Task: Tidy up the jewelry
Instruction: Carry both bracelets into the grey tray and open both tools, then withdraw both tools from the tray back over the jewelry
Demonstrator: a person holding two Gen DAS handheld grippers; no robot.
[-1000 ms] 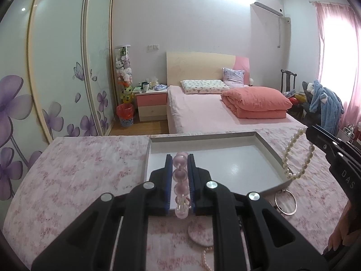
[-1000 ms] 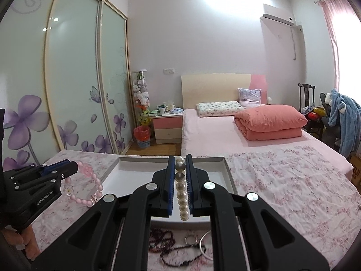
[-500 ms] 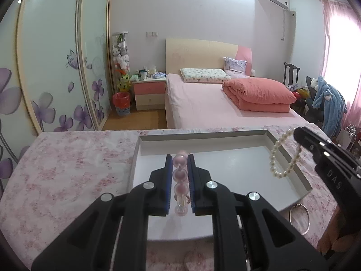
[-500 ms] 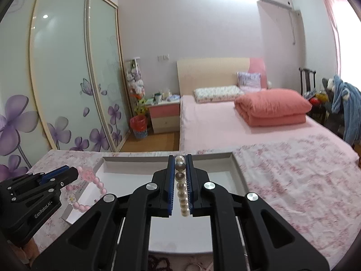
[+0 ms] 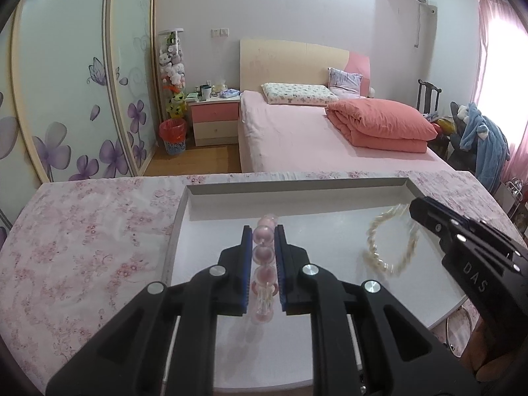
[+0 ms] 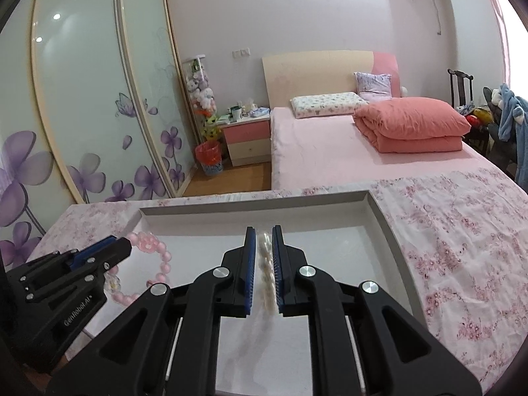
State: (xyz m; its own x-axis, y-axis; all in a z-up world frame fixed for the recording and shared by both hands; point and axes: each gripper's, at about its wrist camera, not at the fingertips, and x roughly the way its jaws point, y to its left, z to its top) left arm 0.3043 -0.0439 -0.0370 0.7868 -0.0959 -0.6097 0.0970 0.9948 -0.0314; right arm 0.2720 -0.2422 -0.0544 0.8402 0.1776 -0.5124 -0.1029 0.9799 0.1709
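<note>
My L gripper (image 5: 263,264) clamped on pink bead bracelet (image 5: 263,257) over white tray (image 5: 297,194); R gripper (image 6: 263,270) jaws opening, pearl bracelet (image 6: 266,274) blurred between them. Neither's settled in the tray yet.

Tray: shallow white rectangular tray (image 5: 330,194), grey rim
Left bracelet: glossy pink bead bracelet (image 5: 263,254), one clear bead
Right bracelet: cream pearl bracelet (image 5: 389,247)
Grippers: black plastic, blue pads
Cloth: pale pink floral tablecloth (image 5: 92,237)
Quilt: folded coral quilt (image 6: 412,125)

Pink bed (image 5: 297,138), floral wardrobe (image 5: 66,99); bright window (image 5: 505,66)
</note>
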